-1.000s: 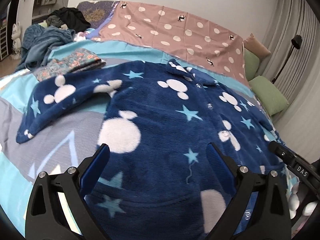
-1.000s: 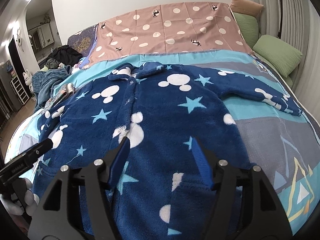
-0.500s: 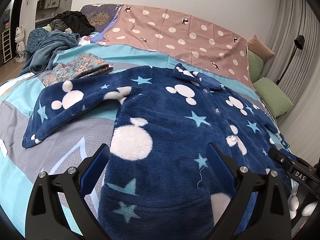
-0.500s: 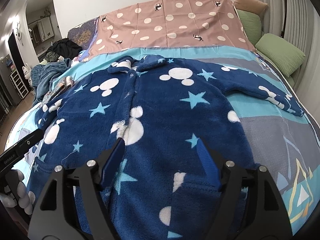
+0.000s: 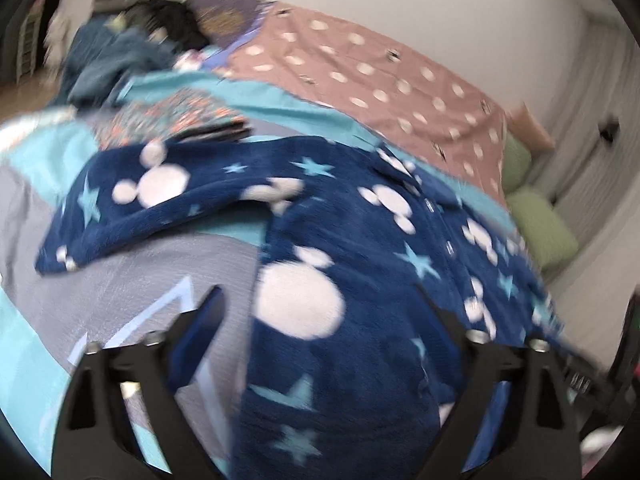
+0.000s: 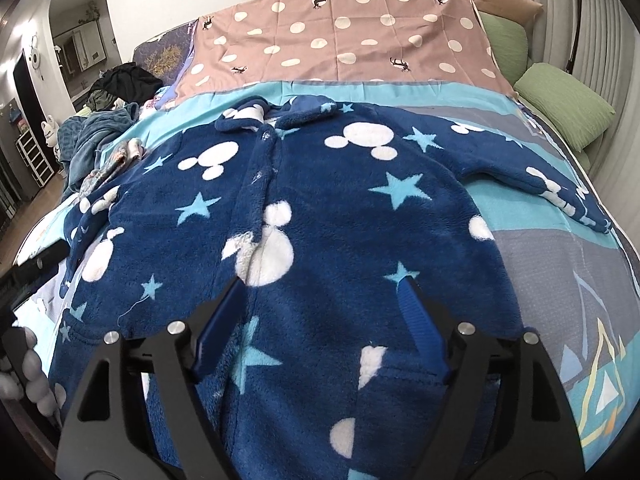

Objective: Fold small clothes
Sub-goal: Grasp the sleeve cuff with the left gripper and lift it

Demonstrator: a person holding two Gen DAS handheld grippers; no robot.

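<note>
A dark blue fleece jacket with white mouse heads and light blue stars lies spread flat, buttoned, on the bed; it also shows in the left wrist view. Its sleeves stretch out to both sides. My left gripper is open and empty, above the jacket's left lower edge; this view is blurred. My right gripper is open and empty, above the jacket's lower middle.
The bed has a turquoise and grey cover and a pink dotted sheet at the head. Green pillows lie at the right. A folded floral garment and a heap of clothes lie at the left.
The left gripper has swung left toward the jacket's side edge and its view is now blurred. The right gripper has moved slightly closer over the jacket. Both stay open.
</note>
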